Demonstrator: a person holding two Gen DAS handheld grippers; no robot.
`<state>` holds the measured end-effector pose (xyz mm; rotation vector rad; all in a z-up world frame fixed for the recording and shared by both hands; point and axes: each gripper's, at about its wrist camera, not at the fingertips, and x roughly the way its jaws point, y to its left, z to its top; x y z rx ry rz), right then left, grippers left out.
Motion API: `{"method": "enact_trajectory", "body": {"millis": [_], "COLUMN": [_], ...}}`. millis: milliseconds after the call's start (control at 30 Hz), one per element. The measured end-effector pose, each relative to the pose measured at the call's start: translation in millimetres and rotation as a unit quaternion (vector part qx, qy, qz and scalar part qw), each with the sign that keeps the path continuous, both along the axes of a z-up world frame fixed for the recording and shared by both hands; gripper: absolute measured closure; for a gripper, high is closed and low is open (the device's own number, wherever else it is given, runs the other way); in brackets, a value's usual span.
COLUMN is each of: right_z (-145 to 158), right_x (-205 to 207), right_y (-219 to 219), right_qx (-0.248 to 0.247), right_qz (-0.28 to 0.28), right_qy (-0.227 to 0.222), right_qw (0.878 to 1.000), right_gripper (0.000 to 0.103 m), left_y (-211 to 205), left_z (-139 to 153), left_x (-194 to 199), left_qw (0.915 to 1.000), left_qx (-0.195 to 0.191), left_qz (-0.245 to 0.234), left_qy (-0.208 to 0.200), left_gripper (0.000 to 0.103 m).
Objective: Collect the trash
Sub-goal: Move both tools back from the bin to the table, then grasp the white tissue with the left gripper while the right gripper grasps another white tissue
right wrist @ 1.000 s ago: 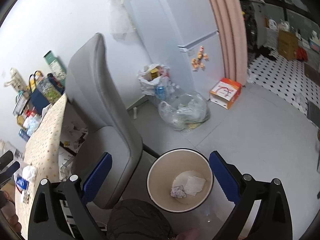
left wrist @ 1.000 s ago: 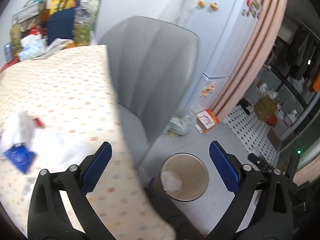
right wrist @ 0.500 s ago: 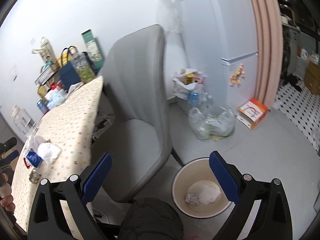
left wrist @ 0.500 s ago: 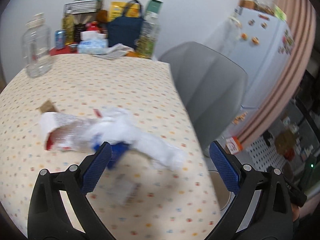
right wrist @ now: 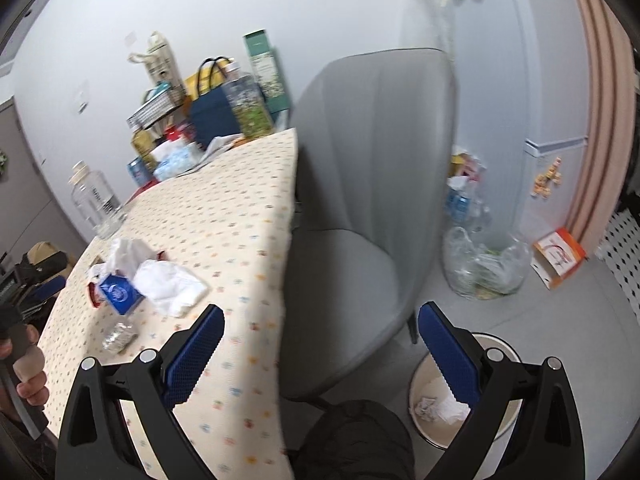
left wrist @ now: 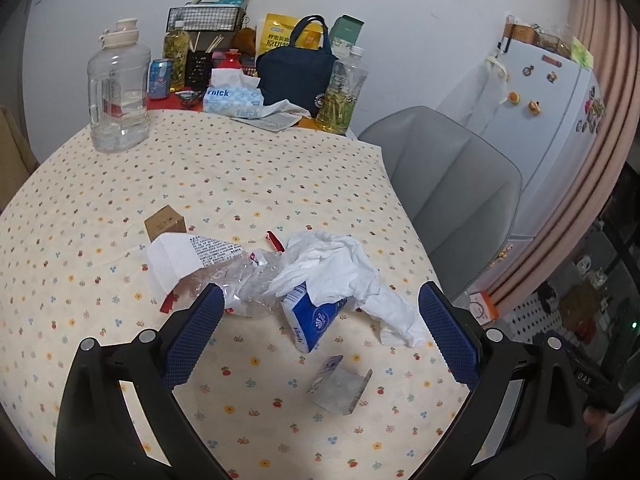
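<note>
My left claw (left wrist: 320, 320) hangs over the table (left wrist: 240, 176) with its jaws spread wide and nothing between them. The heap of trash lies straight ahead of it, between the lines of the two fingers and just beyond the tips. Nearest the centre line is the blue tissue pack (left wrist: 312, 316), its long axis slanting from near-centre out toward the far right; the crumpled white tissue (left wrist: 340, 272) drapes over its far end and trails toward the right finger. The crushed clear bottle (left wrist: 240, 276) lies ahead of the left finger, its long axis running roughly crosswise to the fingers, with its white label (left wrist: 180, 256) at the far-left end. A small clear wrapper (left wrist: 340, 388) sits nearer than the fingertips, slightly right of centre, and a small brown box (left wrist: 165, 222) stands beyond the bottle. My right claw (right wrist: 320, 352) is likewise wide and empty, aimed at the grey chair (right wrist: 372, 160); the same heap lies well to its left, while the bin (right wrist: 424, 380) sits just under its right finger. I judge the left claw the nearer to the trash, the right nearer to the bin.
</note>
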<state>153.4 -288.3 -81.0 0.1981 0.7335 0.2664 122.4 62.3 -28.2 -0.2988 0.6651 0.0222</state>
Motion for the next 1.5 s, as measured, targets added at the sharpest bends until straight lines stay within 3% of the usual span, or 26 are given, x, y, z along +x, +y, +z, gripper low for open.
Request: {"method": "enact_trajectory", "body": {"millis": [167,433,633,700,733,767,833,867,1100,1500], "right_z": [0.0,-8.1,-10.7,-11.8,-12.6,-13.2,-13.9,-14.0,-14.2,-17.4], "right_x": [14.3,31.5,35.0,36.4,36.8,37.1,37.9,38.2,41.4,46.3], "right_y": [30.1,63.2,70.7,72.8,73.6,75.5,80.3,82.4,108.0,157.1], "right_qx": [-0.003,0.001,0.0,-0.004,-0.008,-0.011,-0.017,-0.018,-0.028,-0.067], "right_qz": [0.044,0.085,0.097,0.1,0.101,0.103,0.107,0.109,0.136,0.181], "right_qy": [0.015,0.041,0.049,0.052,0.054,0.055,0.055,0.056,0.057,0.053], "right_qw": [0.999,0.996,0.994,0.994,0.993,0.993,0.993,0.992,0.989,0.98], "right_gripper": [0.016,0.028,0.028,0.028,0.028,0.028,0.029,0.029,0.032,0.036], "left_y": [-5.1,-28.1,-43.9,-45.6,-45.0,-43.9,-41.9,-40.8,-15.5,29.8], "left_z": [-0.5,-8.7,-21.7,-26.2,-27.3,-28.0,-27.8,-26.6,-14.3,-1.0], "left_x": [11.4,36.5,55.7,58.9,59.5,59.7,58.5,57.0,37.1,-4.0], "left_qw": [0.9998,0.998,0.994,0.9922,0.9924,0.9928,0.9931,0.9935,0.998,0.998], "left_qx": [0.009,0.042,0.094,0.107,0.105,0.1,0.096,0.093,0.046,0.02], "left_qz": [-0.016,-0.037,-0.016,-0.002,0.001,0.001,0.001,0.0,0.015,0.057], "left_qy": [0.009,0.03,0.054,0.063,0.065,0.066,0.068,0.065,0.041,0.017], "left_gripper": [0.02,0.026,0.031,0.041,0.053,0.073,0.093,0.097,0.099,0.099]}}
